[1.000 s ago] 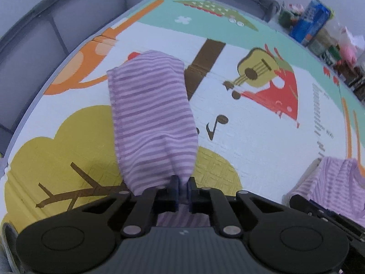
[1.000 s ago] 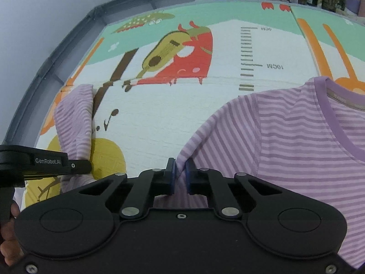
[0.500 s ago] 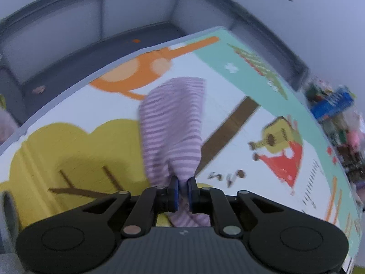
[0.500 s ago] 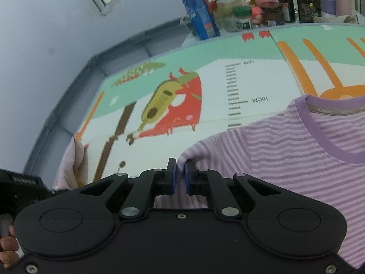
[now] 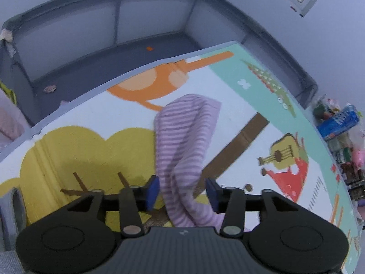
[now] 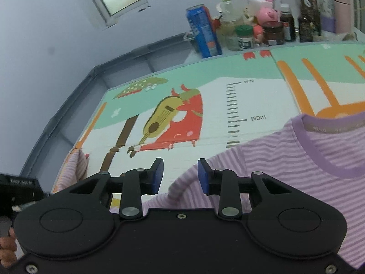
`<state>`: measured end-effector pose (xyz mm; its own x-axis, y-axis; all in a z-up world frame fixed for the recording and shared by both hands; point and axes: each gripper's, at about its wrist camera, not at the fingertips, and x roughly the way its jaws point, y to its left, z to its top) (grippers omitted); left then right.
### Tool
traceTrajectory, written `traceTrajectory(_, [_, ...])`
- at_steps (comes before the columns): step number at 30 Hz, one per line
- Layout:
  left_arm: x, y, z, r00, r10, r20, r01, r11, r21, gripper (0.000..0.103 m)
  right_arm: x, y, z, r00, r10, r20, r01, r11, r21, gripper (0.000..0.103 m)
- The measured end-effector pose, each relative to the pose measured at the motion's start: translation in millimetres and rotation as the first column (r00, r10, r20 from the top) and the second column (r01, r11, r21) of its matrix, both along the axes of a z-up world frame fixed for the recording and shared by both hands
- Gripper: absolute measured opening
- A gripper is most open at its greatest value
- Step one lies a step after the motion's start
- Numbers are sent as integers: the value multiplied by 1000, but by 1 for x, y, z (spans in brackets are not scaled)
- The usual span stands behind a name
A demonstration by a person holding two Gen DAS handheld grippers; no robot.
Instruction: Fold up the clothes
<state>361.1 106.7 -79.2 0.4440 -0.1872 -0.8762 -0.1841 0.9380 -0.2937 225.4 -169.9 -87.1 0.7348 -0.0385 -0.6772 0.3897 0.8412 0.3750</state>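
Observation:
A purple striped T-shirt lies on the play mat. In the left wrist view its sleeve point(image 5: 182, 141) stretches away from my left gripper point(image 5: 181, 193), which is open with the cloth loose between the jaws. In the right wrist view the shirt body and collar point(image 6: 308, 159) fill the right side. My right gripper point(image 6: 180, 174) is open, and the shirt's shoulder fold lies just below and between its blue pads point(image 6: 157, 175). The sleeve end shows at the far left of that view point(image 6: 73, 169).
The colourful play mat point(image 6: 228, 96) has a grey fence point(image 5: 114, 18) around it. Bottles, jars and a blue can point(image 6: 203, 32) stand at the mat's far edge. The left gripper's body and the hand holding it show at the left point(image 6: 13, 191).
Both grippers have opened and let go of the shirt. Both cameras have tilted up, so more wall and fence show.

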Motion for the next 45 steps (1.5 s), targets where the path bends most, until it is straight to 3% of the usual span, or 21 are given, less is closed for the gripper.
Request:
traceTrajectory(4, [-5, -11, 9, 997, -70, 39, 72, 997, -33, 65, -5, 2, 3, 999, 13, -29, -15, 998, -66, 31])
traceTrajectory(7, [-9, -27, 12, 981, -184, 59, 188, 979, -71, 69, -10, -4, -3, 997, -9, -75, 3, 997, -80, 31])
traceTrajectory(14, [-34, -87, -6, 891, -454, 8, 454, 889, -52, 73, -18, -29, -20, 988, -69, -137, 53, 992, -116, 31])
traceTrajectory(19, [-45, -113, -32, 839, -538, -79, 538, 843, -26, 73, -11, -37, -30, 985, -52, -163, 31, 991, -133, 31])
traceTrajectory(22, [-41, -110, -47, 856, -503, -120, 506, 862, -5, 72, 0, -33, -34, 986, -20, -168, -5, 990, -143, 31])
traceTrajectory(27, [-38, -95, -48, 892, -435, -120, 440, 898, 12, 72, 19, -21, -38, 982, 44, -181, -73, 985, -159, 31])
traceTrajectory(37, [-47, -81, -46, 915, -381, -135, 392, 918, 65, 69, 52, -10, -50, 964, 90, -250, -155, 954, -256, 30])
traceTrajectory(45, [-45, -59, -41, 941, -300, -154, 306, 952, 14, 65, 53, -17, -48, 967, 13, -254, -78, 966, -248, 29])
